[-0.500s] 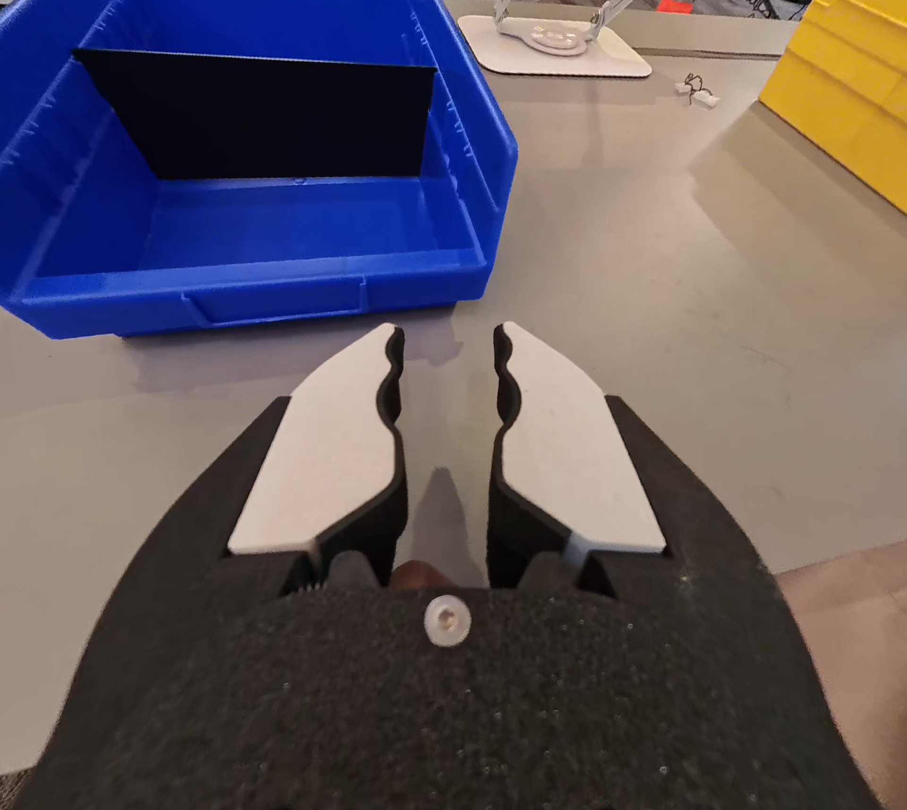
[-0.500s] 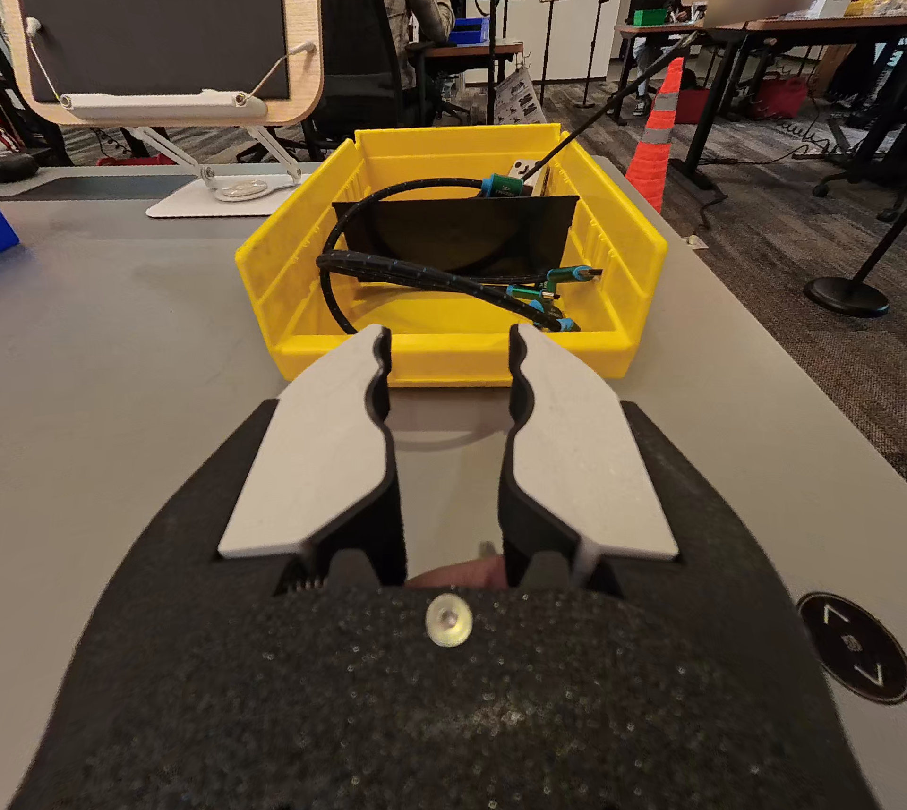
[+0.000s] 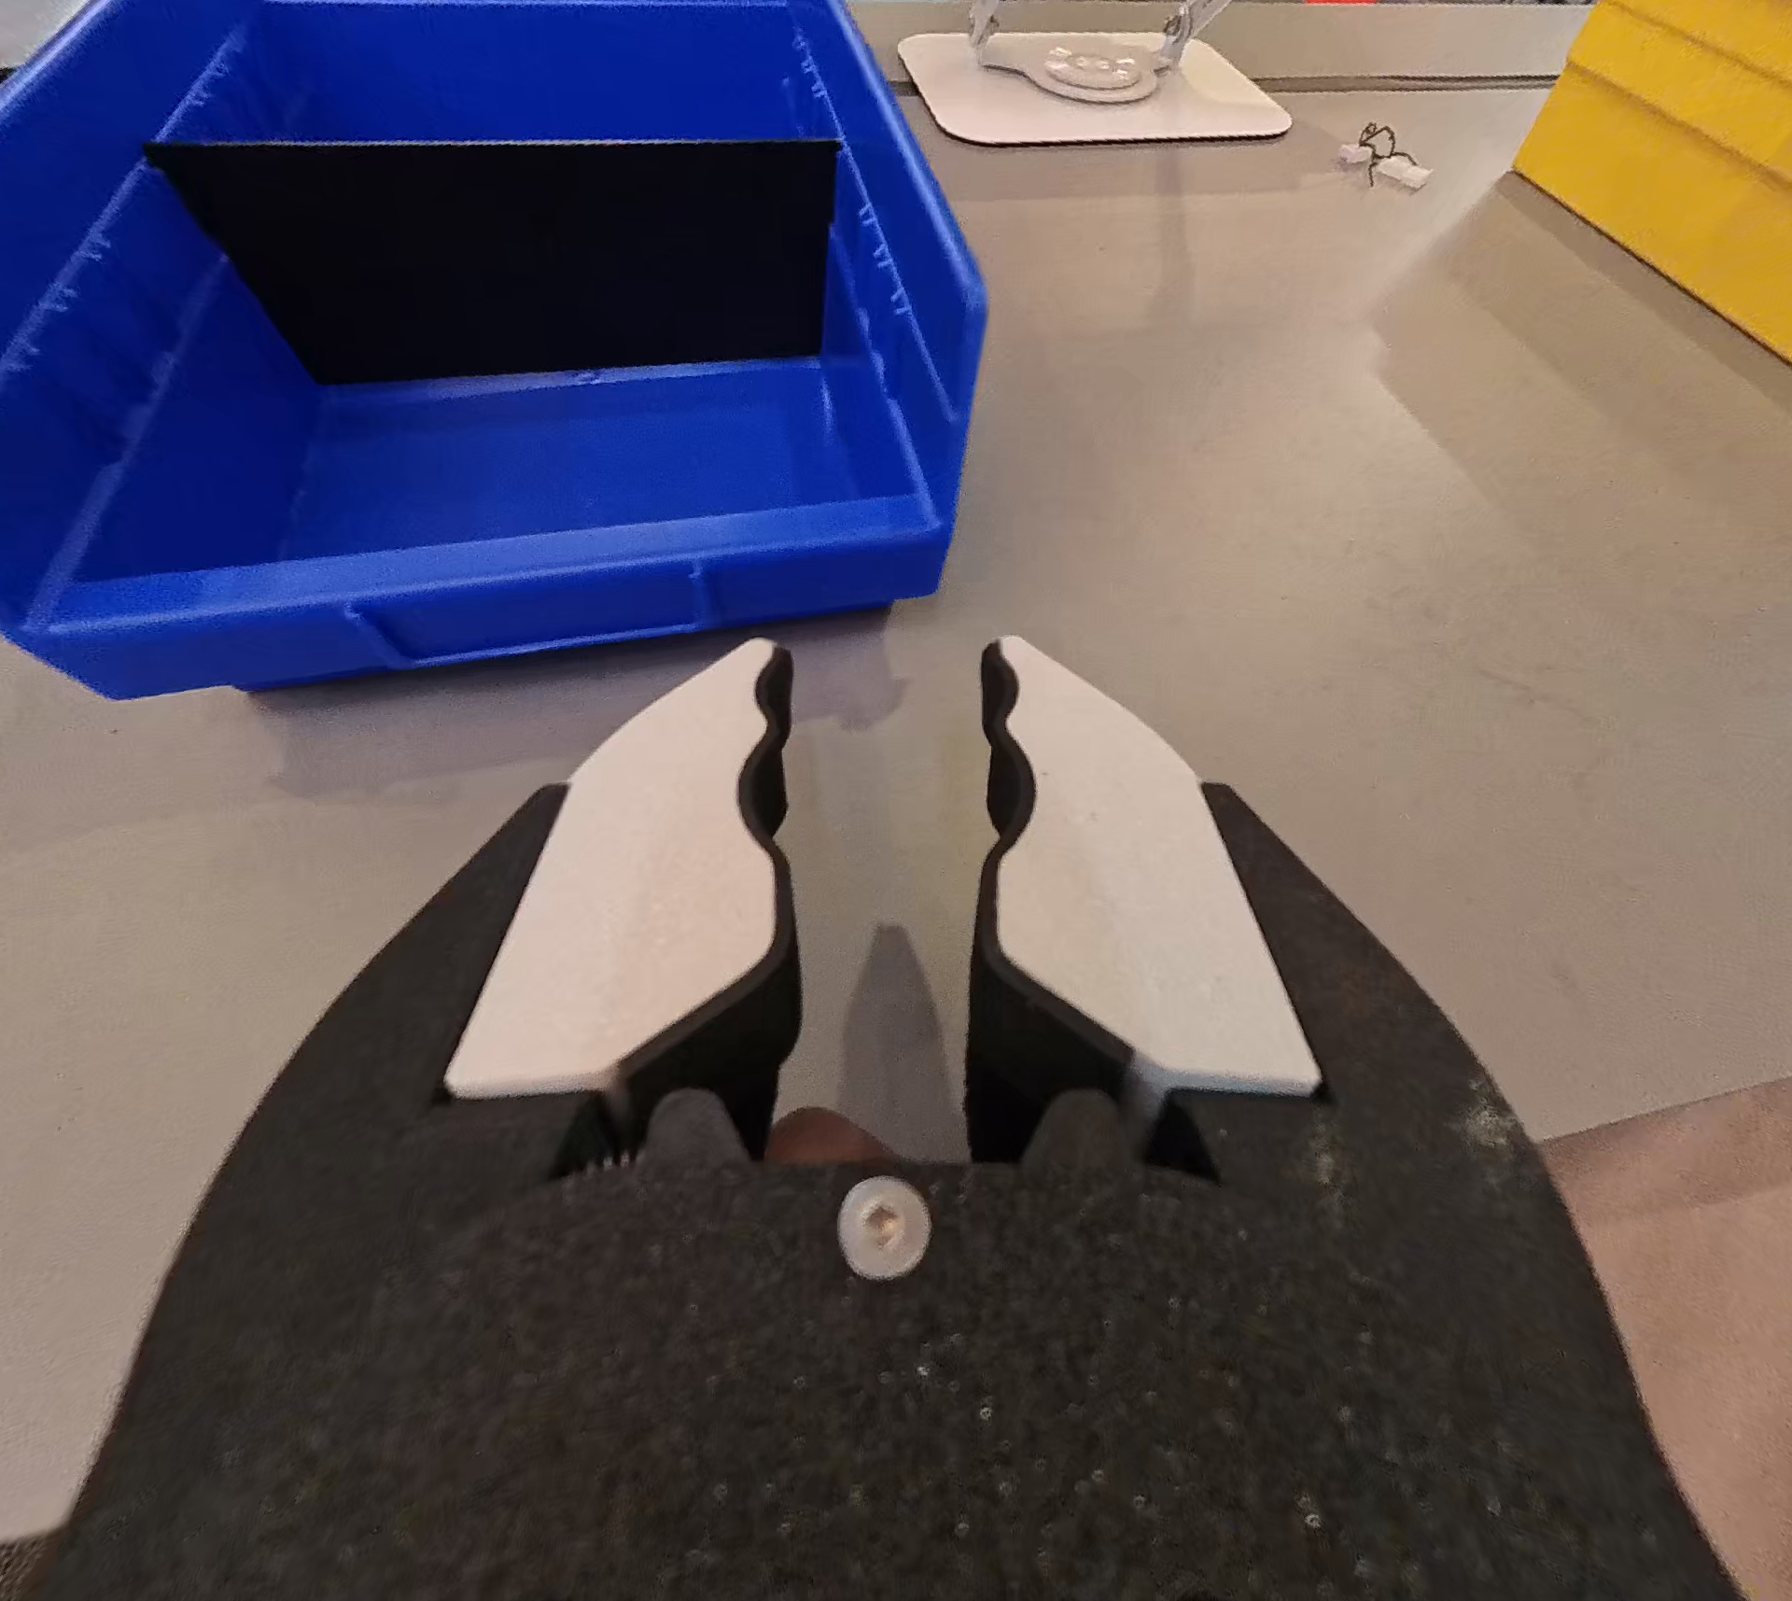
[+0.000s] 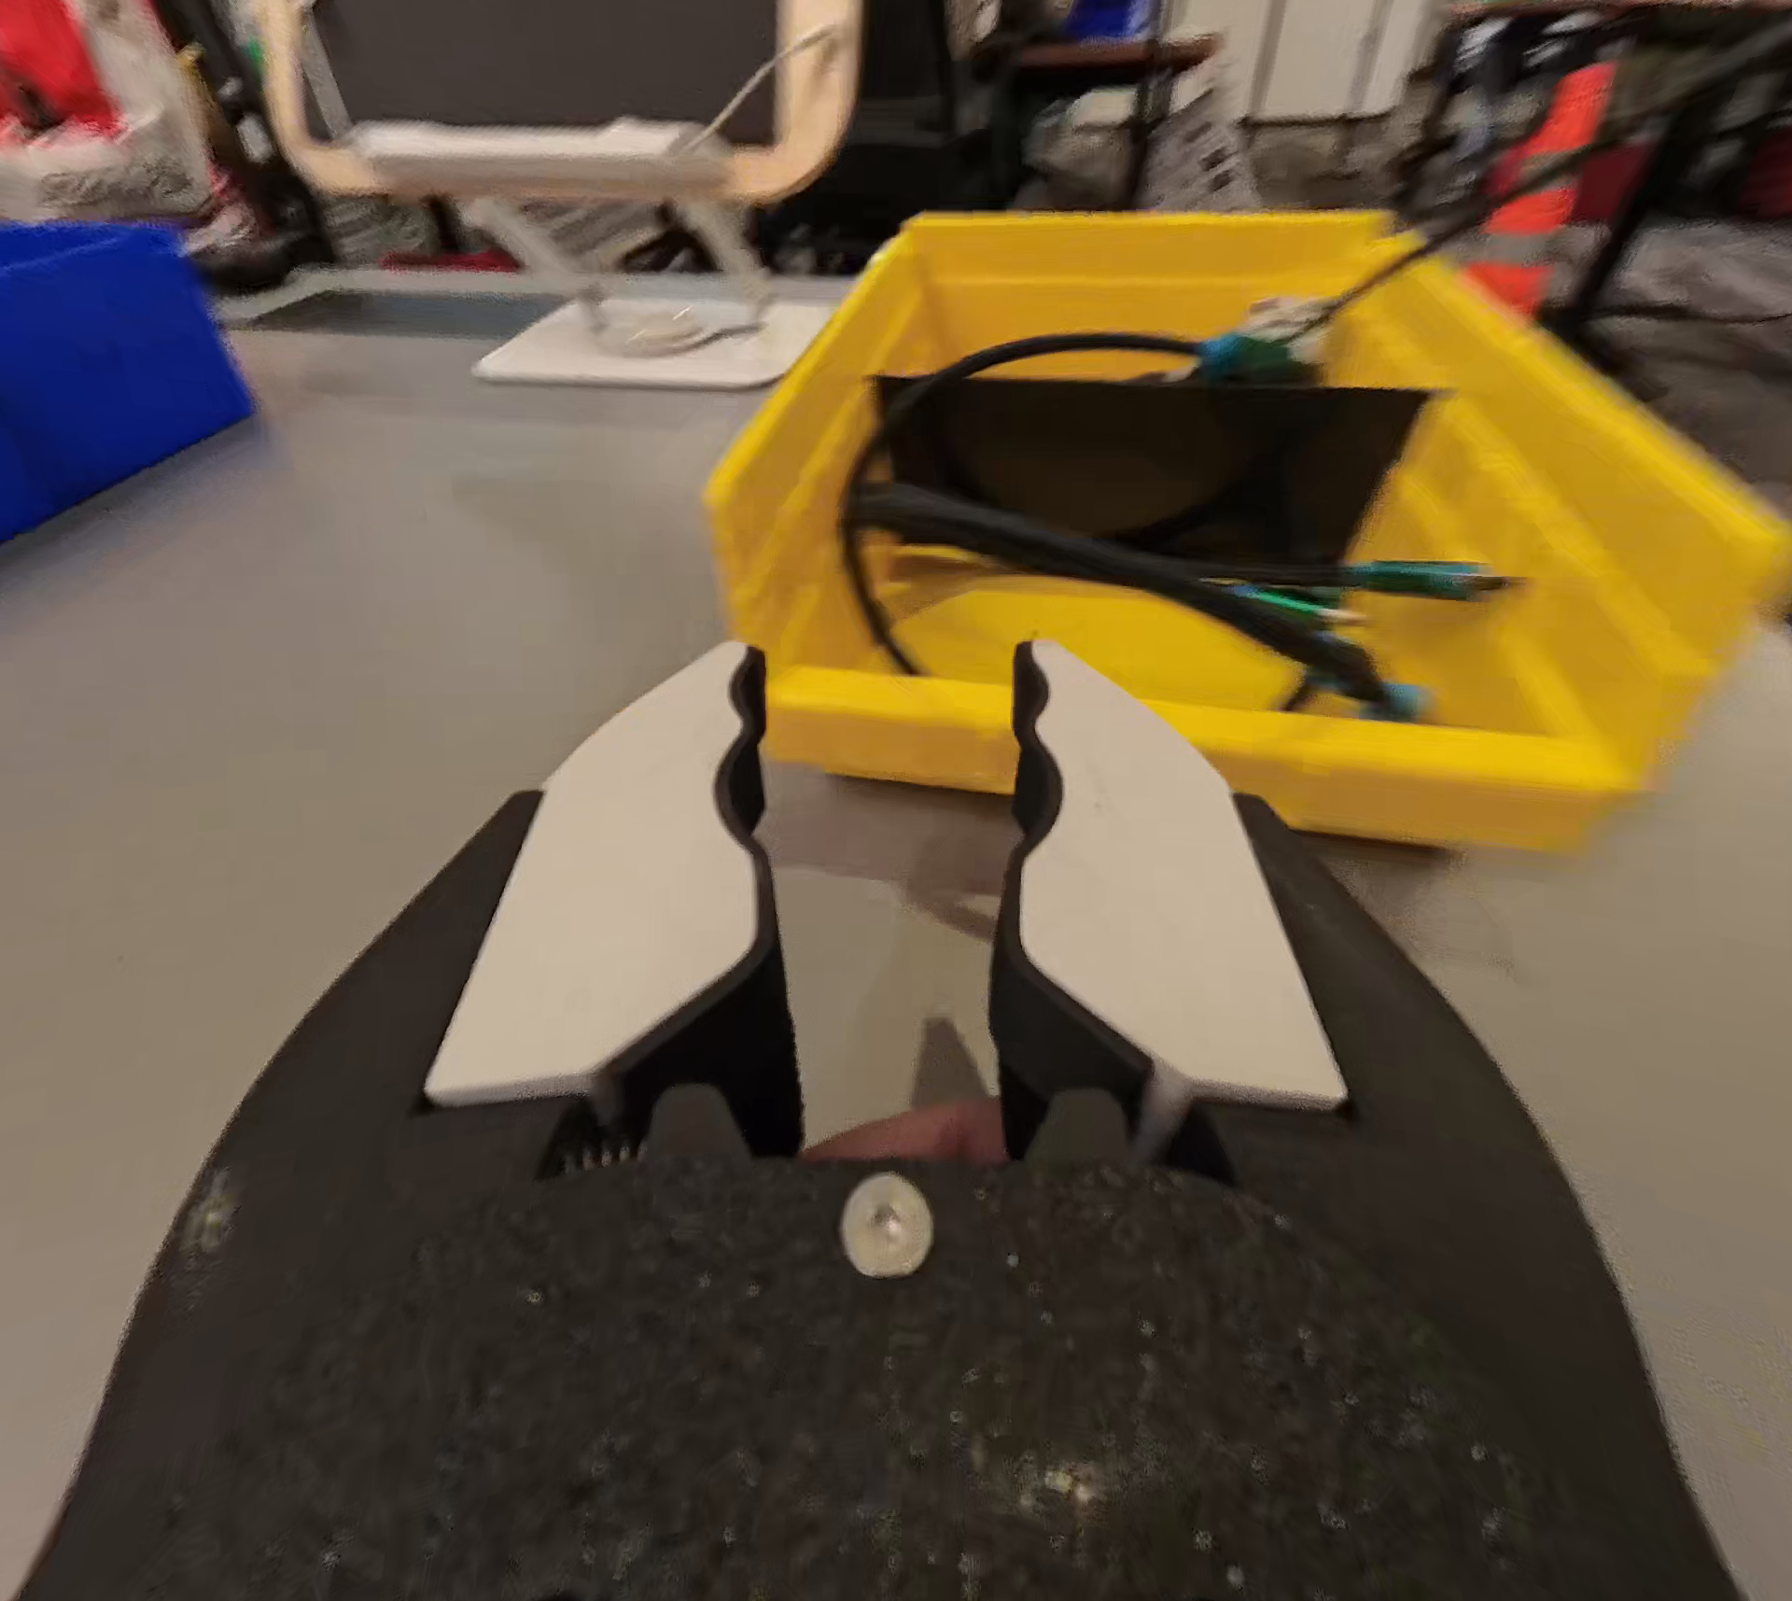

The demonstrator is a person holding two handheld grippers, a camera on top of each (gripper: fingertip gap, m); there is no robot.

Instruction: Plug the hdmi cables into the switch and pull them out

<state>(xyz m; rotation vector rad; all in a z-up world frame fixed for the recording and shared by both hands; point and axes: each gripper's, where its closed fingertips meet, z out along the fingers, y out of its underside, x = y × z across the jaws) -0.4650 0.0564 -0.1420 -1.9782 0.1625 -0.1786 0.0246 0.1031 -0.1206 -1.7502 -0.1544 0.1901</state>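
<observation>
Sitting toward the left edge of the grey table point(image 3: 1261, 585), the blue bin point(image 3: 485, 507) is showing only a black divider point(image 3: 504, 255) and a bare floor in front of it; what lies behind the divider is hidden. The left gripper point(image 3: 885, 662) is hovering just in front of the bin, jaws apart and holding nothing. Near the far edge, a white stand base point(image 3: 1096, 90) is resting, with a small white clip point(image 3: 1382, 160) lying to its right. Further right, the right gripper point(image 4: 887, 662) is hanging before the yellow bin point(image 4: 1164, 740), jaws apart and empty too. The black cables point(image 4: 1067, 555) with green-blue plugs point(image 4: 1396, 580) are lying tangled inside it; no switch is clearly showing. Judging from this, the first reach is under way, so gripping one plug by its body, not the cord, is looking wisest. No readable writing is showing; the right view is blurring.
</observation>
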